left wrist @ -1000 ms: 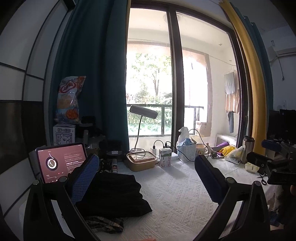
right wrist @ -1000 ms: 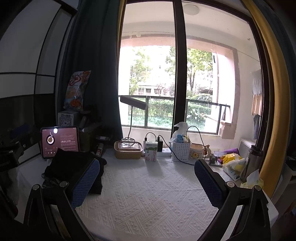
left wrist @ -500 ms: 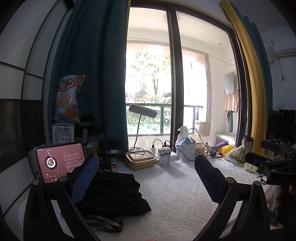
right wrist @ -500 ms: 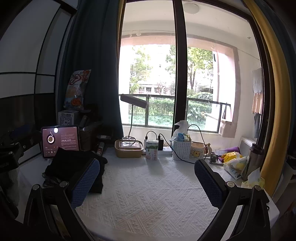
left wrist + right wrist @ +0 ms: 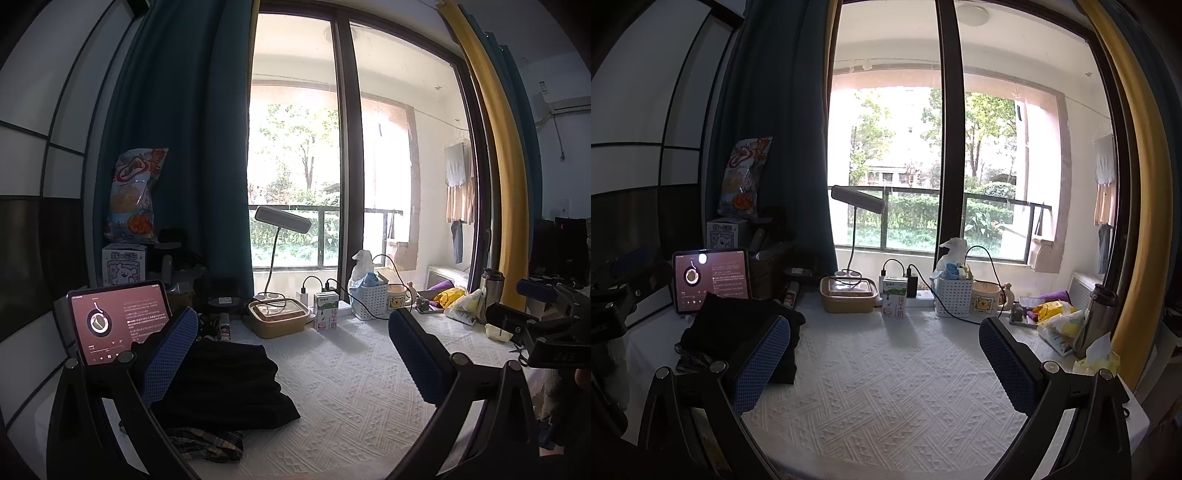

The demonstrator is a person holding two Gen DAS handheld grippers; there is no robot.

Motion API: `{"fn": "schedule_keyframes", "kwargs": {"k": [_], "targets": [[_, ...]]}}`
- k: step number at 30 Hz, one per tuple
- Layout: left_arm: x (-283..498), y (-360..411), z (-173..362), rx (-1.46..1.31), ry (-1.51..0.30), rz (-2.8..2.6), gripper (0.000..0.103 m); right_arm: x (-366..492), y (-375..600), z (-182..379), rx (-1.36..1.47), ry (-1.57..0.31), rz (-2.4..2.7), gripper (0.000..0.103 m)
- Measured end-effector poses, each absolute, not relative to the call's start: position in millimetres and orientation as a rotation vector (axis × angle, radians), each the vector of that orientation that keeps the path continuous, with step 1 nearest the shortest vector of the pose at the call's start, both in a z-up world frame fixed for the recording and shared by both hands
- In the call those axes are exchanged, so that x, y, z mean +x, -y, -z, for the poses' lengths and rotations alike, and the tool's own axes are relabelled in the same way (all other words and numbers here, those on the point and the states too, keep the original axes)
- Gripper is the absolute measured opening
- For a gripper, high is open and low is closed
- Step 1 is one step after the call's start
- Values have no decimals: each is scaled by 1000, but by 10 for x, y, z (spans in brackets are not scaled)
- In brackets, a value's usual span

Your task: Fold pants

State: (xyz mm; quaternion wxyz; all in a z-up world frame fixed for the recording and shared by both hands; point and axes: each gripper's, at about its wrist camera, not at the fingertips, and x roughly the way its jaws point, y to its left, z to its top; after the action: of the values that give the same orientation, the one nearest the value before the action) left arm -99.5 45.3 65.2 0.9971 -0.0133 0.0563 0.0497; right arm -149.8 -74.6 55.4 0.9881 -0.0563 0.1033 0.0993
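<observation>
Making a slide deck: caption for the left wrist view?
Open left gripper hovers over black pants piled on a white-clothed table.

Pants (image 5: 221, 384) lie on the table's (image 5: 351, 398) left, tablet (image 5: 118, 321) behind, lamp (image 5: 282, 221) at the back.

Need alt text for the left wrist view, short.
The open left tool hovers over a white textured tablecloth, holding nothing; dark folded pants lie on a plaid garment at its left side. Behind stand a lit tablet, a desk lamp, a milk carton and a tall window.
</observation>
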Motion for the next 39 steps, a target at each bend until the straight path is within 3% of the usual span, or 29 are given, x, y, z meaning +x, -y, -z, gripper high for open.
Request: {"fn": "schedule_keyframes", "kwargs": {"k": [39], "targets": [[-997, -422, -643, -29, -115, -101, 102, -1486, 774, -508, -117, -216, -211, 103]]}}
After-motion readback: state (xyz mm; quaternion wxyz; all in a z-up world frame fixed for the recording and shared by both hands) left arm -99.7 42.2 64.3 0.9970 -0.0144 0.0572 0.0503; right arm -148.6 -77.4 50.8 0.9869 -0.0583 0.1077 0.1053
